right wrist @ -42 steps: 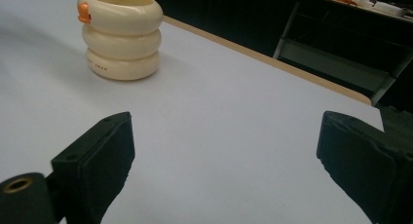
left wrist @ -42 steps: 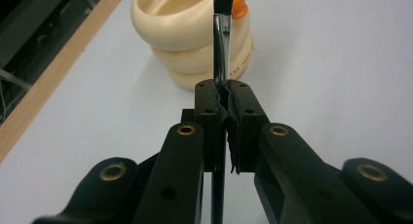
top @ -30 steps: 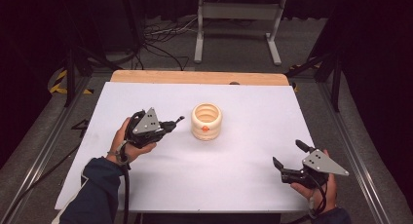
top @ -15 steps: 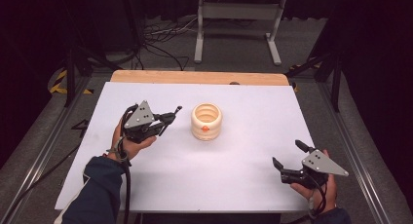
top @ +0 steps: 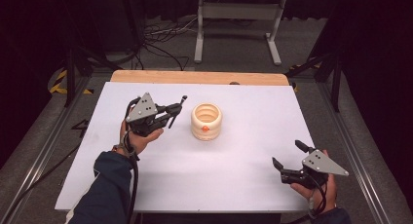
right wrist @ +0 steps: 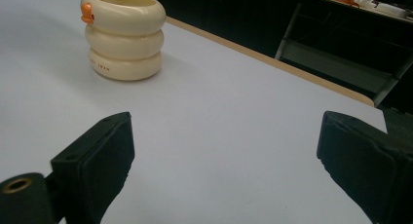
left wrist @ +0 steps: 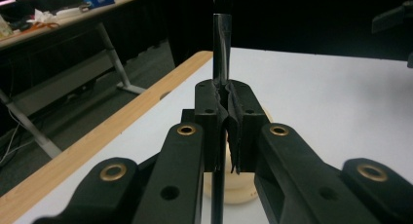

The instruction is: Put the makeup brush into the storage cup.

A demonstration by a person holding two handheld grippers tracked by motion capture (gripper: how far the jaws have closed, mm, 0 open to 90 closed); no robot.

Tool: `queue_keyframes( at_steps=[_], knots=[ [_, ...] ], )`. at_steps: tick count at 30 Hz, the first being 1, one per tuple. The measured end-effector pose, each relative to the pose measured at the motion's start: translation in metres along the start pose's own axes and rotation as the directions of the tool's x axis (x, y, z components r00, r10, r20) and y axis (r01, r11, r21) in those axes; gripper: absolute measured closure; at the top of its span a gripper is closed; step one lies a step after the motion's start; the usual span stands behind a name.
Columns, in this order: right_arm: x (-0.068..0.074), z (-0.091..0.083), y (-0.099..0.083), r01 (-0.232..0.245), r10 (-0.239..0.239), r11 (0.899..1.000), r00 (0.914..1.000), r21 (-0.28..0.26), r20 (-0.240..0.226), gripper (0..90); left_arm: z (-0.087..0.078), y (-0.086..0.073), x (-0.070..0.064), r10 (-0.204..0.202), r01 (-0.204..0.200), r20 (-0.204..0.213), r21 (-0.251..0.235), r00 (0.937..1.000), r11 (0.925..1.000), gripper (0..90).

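Observation:
A cream ribbed pot (top: pixel 206 121) with a small orange spot on its front stands mid-table, open at the top. My left gripper (top: pixel 170 112) hovers just left of it, shut on a thin dark brush (top: pixel 178 106) whose end points up and away. In the left gripper view, the brush handle (left wrist: pixel 221 48) rises between the shut jaws of the left gripper (left wrist: pixel 225 112), with bristles at the top edge and the pot (left wrist: pixel 243 192) partly hidden below. My right gripper (top: pixel 288 154) rests near the front right, open and holding nothing. Past the right gripper (right wrist: pixel 229 160), the pot (right wrist: pixel 125 34) stands far off.
The white table top (top: pixel 253 136) has a wooden strip (top: pixel 195 78) along its far edge. Beyond it are a metal stand (top: pixel 236 24) and cables on a dark floor. A rail (top: pixel 44 146) runs along the table's left side.
My left gripper has lifted and shifted a little toward the far side, tipping the brush end upward beside the pot. The right gripper has stayed still.

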State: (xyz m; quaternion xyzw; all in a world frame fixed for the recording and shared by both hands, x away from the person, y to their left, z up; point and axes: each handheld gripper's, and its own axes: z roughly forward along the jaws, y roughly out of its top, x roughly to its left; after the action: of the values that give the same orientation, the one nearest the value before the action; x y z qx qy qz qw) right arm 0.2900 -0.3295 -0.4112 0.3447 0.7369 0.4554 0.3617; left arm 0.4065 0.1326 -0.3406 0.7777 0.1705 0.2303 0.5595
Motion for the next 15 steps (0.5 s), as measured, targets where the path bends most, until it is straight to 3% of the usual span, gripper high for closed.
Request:
queue_keyframes(
  at_steps=[15],
  knots=[
    [-0.001,0.0,0.0,-0.003,0.003,1.0,1.0,0.002,0.003,7.0,0.017,0.014,-0.001,-0.033,0.034,0.019,-0.075,0.9993,0.9966,83.8]
  ],
)
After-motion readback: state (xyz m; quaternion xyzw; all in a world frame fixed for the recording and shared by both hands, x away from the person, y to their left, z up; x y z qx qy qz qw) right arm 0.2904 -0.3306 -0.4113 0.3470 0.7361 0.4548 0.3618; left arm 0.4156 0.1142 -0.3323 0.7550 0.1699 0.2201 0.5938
